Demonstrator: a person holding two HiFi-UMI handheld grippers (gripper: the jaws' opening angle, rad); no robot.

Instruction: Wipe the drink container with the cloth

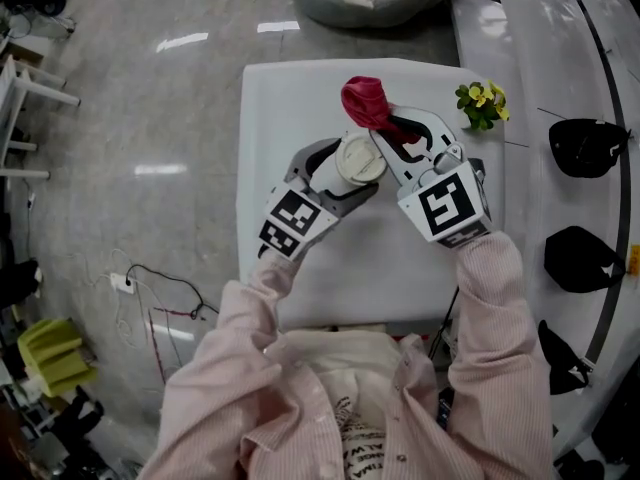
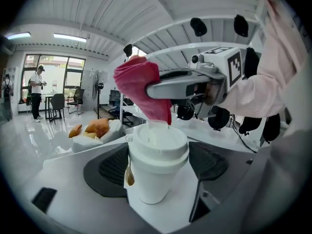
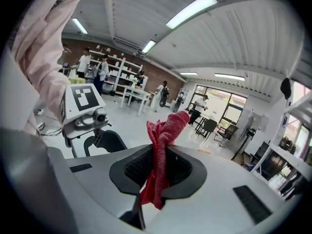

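Head view: above a white table [image 1: 290, 108], the left gripper [image 1: 345, 165] clasps a lidded white cup [image 1: 360, 160], contents hidden. The right gripper [image 1: 388, 128] pinches a red cloth [image 1: 366, 101]. Yellow flowers [image 1: 481, 104] lie nearby.
Left gripper view: the cloth touches the cup's lid.
Right gripper view: jaws clamp the cloth.

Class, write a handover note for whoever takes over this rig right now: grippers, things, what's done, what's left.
Left gripper: clamped on the white lidded paper cup, held over the white table.
Right gripper: shut on the bunched red cloth, which meets the cup's lid.
Done: both picked up.
Left: wipe the cup, including what looks like a brown drip on its side.
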